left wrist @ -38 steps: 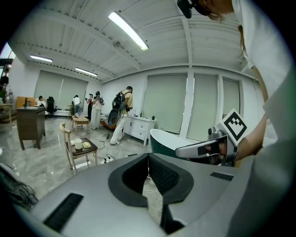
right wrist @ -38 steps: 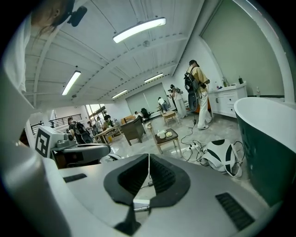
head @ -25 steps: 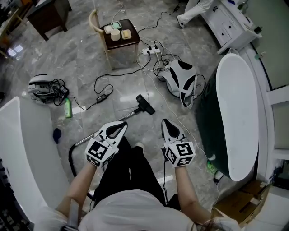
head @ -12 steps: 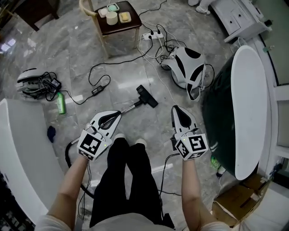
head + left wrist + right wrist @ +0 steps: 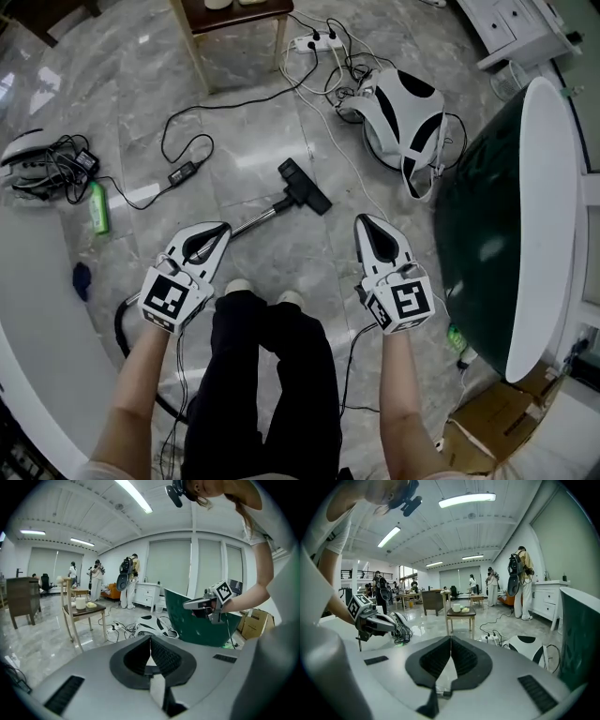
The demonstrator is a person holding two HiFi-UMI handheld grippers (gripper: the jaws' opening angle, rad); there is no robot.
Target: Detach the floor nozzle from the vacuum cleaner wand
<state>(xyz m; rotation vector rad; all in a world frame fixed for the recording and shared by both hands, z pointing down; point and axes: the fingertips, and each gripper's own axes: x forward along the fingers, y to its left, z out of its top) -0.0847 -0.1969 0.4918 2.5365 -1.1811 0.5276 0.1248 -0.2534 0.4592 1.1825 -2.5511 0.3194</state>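
On the grey marble floor ahead of my feet lies the black floor nozzle, joined to the metal wand, which runs back toward my left claw. That claw is closed tight with nothing in it and sits over the wand's near end. My right claw is closed and empty too, right of the wand and well apart from the nozzle.

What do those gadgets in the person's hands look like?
The left hand-held gripper and right hand-held gripper are white pointed shells with black-lined teardrop openings, each with a cube of black-and-white square markers at the back. Forearms bare; white short sleeves.
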